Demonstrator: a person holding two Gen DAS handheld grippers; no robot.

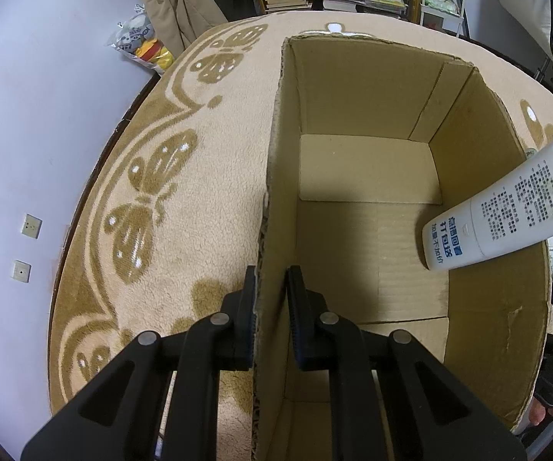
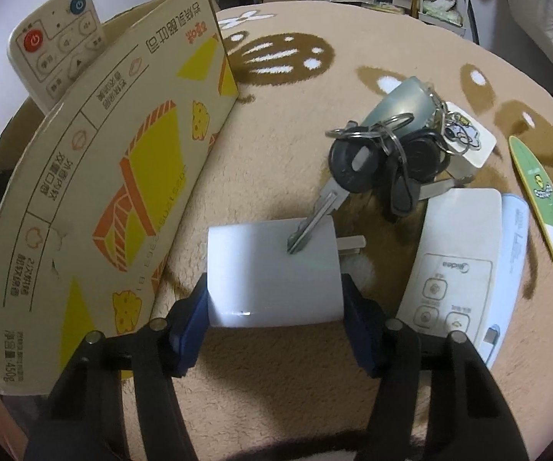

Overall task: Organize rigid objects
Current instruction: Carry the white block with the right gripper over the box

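A: Charger block (image 2: 272,265)? Being held by the right hand-held gripper (image 2: 274,284), closed on its two flat sides. Resting on the rug (image 2: 257,134) or hanging just above it, hard to tell which. Sitting just beside the cardboard box (image 2: 123,153).

B: Handling easily, probably?

A: Probably yes. Looking stiff and light, but glossy, so maybe slipping a little between the pads. Better gripping across the broad flat faces, as now, and staying away from the metal prongs (image 2: 353,244).

B: Touching anything else?

A: Carrying the tip of one key on its top face, from the key bunch (image 2: 372,161). Possibly dragging the bunch when going up, so lifting slowly and drawing away from it.

B: And the left hand-held gripper (image 1: 272,272)?

A: Straddling one side wall of the box, one finger outside and one inside. Apparently pinching the cardboard and steadying it.

B: Containing something?

A: Containing one remote control (image 1: 507,207), leaning on the opposite wall. Leaving plenty of bare floor for the charger. Lying outside on the rug, near the charger: second remote (image 2: 453,269).
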